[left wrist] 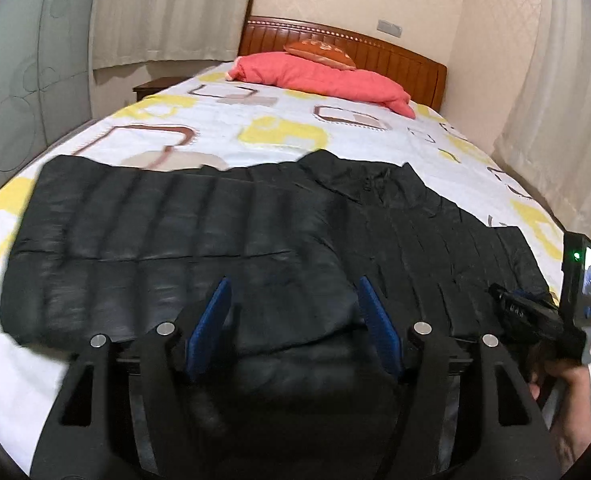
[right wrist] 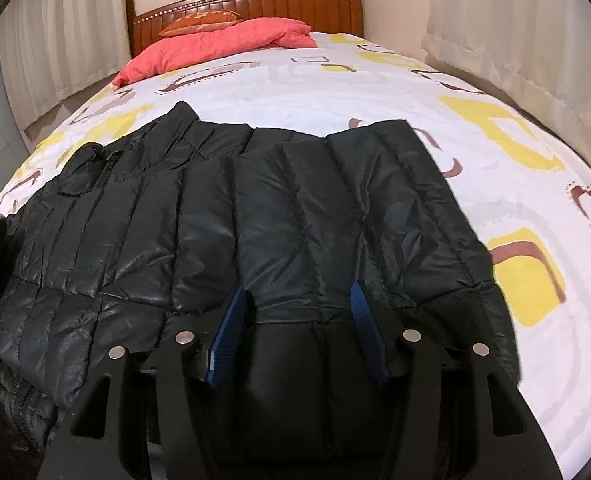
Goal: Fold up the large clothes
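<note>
A black quilted puffer jacket lies spread across the near end of the bed, its collar toward the far side. My left gripper is open low over the jacket's near edge, with a puffy bulge of fabric between its blue pads. In the right wrist view the jacket shows a folded panel lying on top. My right gripper stands open, its pads set down into the jacket near the hem with fabric between them. A hand at the right edge holds that tool.
The bed sheet is white with yellow and brown squares. A red quilt and an orange pillow lie by the wooden headboard. Curtains hang close on both sides, and a dark nightstand is at the far left.
</note>
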